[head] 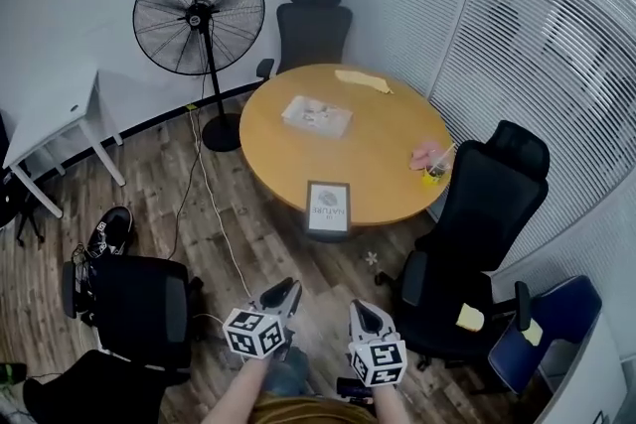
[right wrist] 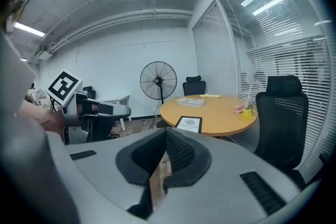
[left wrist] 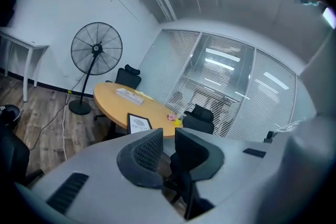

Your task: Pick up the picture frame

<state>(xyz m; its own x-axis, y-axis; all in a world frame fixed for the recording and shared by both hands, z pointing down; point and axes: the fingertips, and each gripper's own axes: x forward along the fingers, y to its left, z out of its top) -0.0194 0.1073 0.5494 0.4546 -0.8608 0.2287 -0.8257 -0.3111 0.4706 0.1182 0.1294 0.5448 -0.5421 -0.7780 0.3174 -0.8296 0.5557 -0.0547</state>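
Round wooden table (head: pixel 383 159): black picture frame (head: pixel 328 209), white mat, grey print, upright at near edge. Left gripper (head: pixel 285 292) narrowly parted, empty; right gripper (head: pixel 364 311) jaws together, empty. Both well apart from frame.

Your desk (head: pixel 378 129) has a smooth, satiny wood-look top; the floor (head: pixel 149 204) is matt wood plank; the fan (head: pixel 199 13) has a black wire-metal cage; the picture frame (head: pixel 328 208) has a matt black border; your left gripper (left wrist: pixel 169 136) is matt grey plastic with ribbed dark pads (left wrist: pixel 147 150).
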